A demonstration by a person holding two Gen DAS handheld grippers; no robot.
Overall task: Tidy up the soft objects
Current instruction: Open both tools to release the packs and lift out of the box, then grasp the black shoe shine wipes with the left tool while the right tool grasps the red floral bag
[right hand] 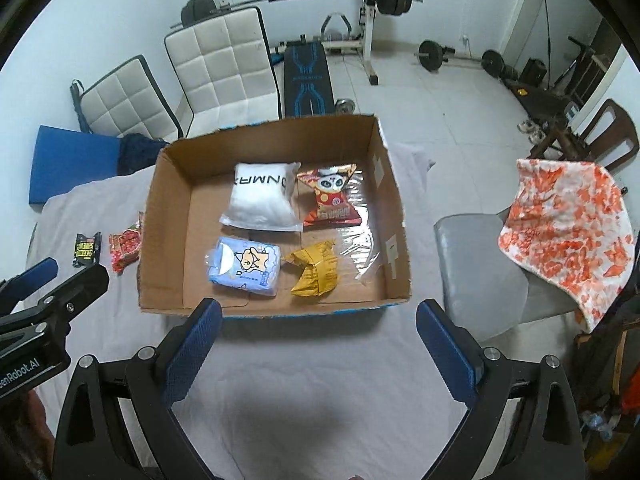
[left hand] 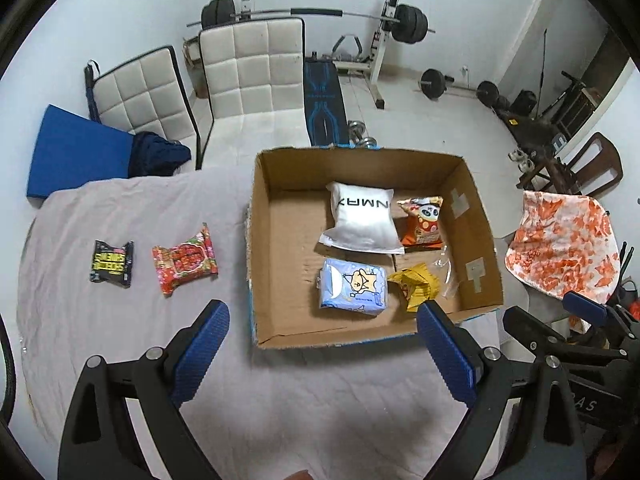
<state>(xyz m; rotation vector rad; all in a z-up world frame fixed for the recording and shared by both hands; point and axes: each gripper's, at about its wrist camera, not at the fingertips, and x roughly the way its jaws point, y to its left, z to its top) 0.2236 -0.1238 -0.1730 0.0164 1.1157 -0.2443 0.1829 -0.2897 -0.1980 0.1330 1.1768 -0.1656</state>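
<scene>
— So what is everything resting on?

— On a worktop (left hand: 120, 340) draped in a pale grey, creased sheet. An open cardboard box (left hand: 276, 240) sits on its far right part, its flaps gone and blue print along the near edge.

— And what is in the box?

— Four soft packs. A white pouch (left hand: 362, 220) with black lettering lies at the far side, with a red panda snack bag (left hand: 422, 220) just to its right. Nearer, a light blue tissue pack (left hand: 354, 286) lies beside a crumpled yellow packet (left hand: 414, 286). Some clear plastic film (right hand: 360, 240) lies toward the right wall.

— Anything outside it?

— Two packs lie on the sheet to the left of the box: a red floral packet (left hand: 185, 260) nearer the box and a black-and-yellow packet (left hand: 111, 261) farther left.

— The grippers?

— Both are released. The left gripper (left hand: 320, 344) hangs spread wide over the near edge of the box with nothing between its blue pads; the right gripper (right hand: 319, 340) does likewise over the near sheet.

— And the room?

— White walls, pale tiled floor. Two white quilted chairs (left hand: 248, 72) stand beyond the worktop, with a blue mat (left hand: 72, 156) and a dark garment at the left. Behind are a barbell rack (left hand: 380, 40), a weight bench (left hand: 322, 104) and loose weight plates. To the right, an orange-and-white floral cloth (right hand: 568, 232) hangs over a grey seat, with wooden chairs farther back.
</scene>
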